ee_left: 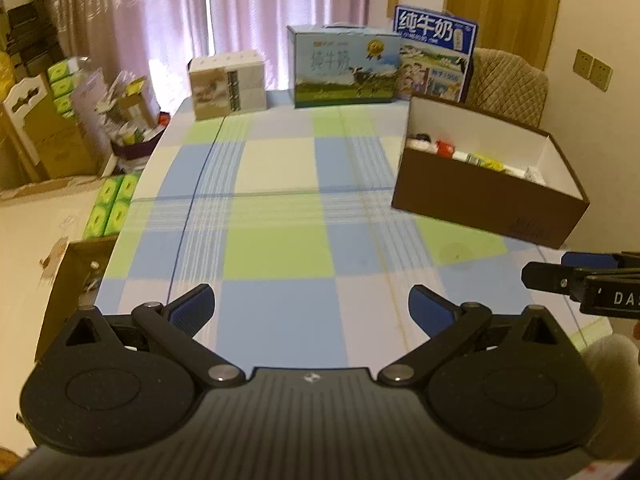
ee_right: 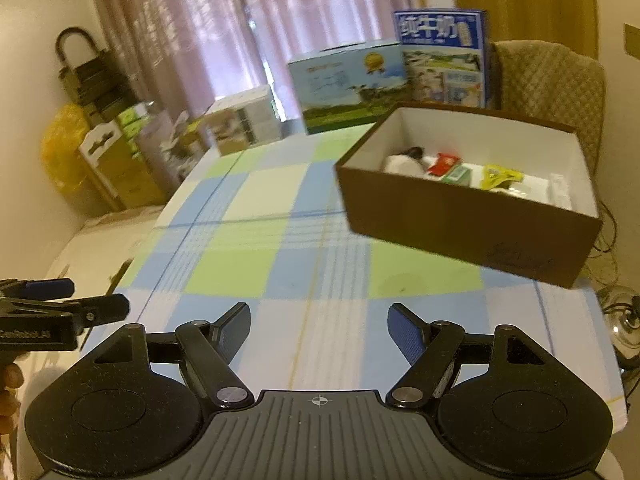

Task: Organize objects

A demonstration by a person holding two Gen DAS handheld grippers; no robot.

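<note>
A table covered in a checked cloth of blue, green and cream squares fills most of both views. The left gripper hovers over its near edge with its blue-padded fingers spread wide and nothing between them. The right gripper hangs beside it, likewise spread and empty; each gripper shows at the edge of the other's view.

On the right side of the table stands an open brown cardboard box with a white inside. Small things lie together along its floor: a red packet, a yellow packet, a green-and-white carton, and some white items with a dark part that are too blurred to name. The cloth between the grippers and the box is bare apart from a faint round stain.

Along the far edge of the table stand a pale printed carton, a milk case showing a cow on grass, and behind it a taller blue milk case with large white characters. A quilted beige chair back rises behind the box. Pinkish curtains hang over a bright window, with a wooden door to their right and two wall sockets on the cream wall. To the left, off the table, sit stacked cardboard boxes and packs of green tissue.
</note>
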